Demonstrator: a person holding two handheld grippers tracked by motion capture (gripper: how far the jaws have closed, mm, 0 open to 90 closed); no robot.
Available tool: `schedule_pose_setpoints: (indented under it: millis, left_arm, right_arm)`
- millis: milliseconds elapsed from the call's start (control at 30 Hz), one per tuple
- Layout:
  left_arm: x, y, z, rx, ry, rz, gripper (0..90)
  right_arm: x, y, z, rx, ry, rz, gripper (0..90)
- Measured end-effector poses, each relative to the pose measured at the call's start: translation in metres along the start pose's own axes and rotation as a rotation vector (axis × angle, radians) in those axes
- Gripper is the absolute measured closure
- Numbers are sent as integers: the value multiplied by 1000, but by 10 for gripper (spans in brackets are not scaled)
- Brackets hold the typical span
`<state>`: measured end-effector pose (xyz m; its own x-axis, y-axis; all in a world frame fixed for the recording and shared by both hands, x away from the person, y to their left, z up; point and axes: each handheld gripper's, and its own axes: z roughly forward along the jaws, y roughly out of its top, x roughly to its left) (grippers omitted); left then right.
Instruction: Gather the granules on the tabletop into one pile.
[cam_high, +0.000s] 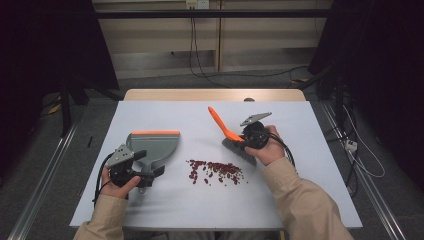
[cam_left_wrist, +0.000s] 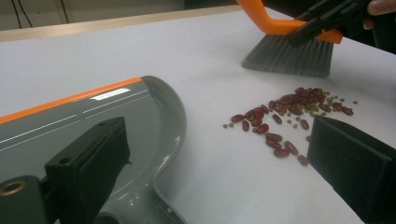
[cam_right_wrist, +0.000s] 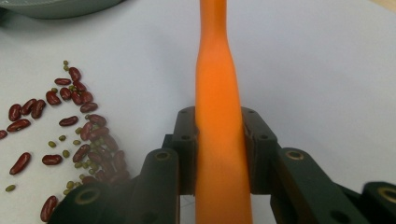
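Right gripper (cam_right_wrist: 219, 140) has its jaws clamped on the orange handle of the brush (cam_high: 231, 134), bristles set down just behind the beans (cam_high: 216, 171) near the table's (cam_high: 310, 150) middle — placed to sweep them leftward. Left gripper (cam_left_wrist: 219, 163) stands wide open at the dustpan's (cam_high: 154, 143) handle, gripping nothing — the pan lies flat beside the spill, toward the left edge.
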<state>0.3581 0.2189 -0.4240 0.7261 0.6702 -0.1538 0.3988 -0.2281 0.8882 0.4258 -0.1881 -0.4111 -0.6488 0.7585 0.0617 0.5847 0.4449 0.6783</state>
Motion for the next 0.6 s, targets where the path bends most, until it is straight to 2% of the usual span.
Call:
schedule_pose_setpoints:
  millis: [67,267,433,600]
  left_arm:
    - [0,0,0,0,0,0,53]
    - [-1,1,0,-6,1,0,53]
    - [0,1,0,-5,1,-2,53]
    - [-1,0,0,-5,1,-1,53]
  right_arm:
    - [1,0,-1,11,-14,14,711]
    - [0,-1,-1,-12,-18,84,713]
    - [1,2,-7,-101,-6,152,713]
    - [9,7,-15,-190,28,253,713]
